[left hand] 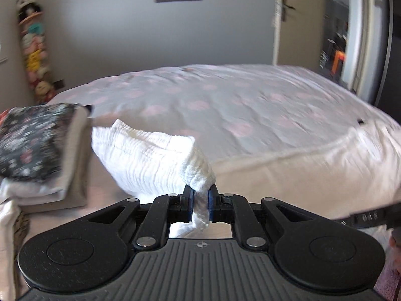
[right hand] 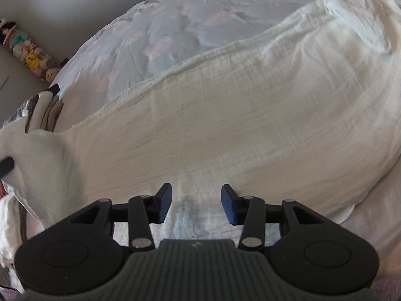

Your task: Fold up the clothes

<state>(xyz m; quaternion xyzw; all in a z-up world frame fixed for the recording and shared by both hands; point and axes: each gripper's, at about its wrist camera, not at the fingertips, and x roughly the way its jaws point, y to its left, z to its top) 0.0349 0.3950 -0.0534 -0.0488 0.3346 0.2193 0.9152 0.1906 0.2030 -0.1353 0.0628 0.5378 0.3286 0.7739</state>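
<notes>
I find almost nothing to read. A black strap (left hand: 368, 217) at the right edge of my left wrist view bears pale characters, too blurred to make out. My own grey body (left hand: 200, 271) carries a small embossed emblem, no letters.

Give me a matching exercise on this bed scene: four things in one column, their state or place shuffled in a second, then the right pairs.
Things:
1. left claw
2. right claw
3. white crinkled muslin garment
4. dark floral folded cloth

States or places:
A. on top of the stack of folded clothes
B. open, nothing between the pads
C. spread across the pink-dotted bedcover
D. shut on a pinch of white fabric

Pairs: 1-D, 2-B, 3-C, 4-A
</notes>
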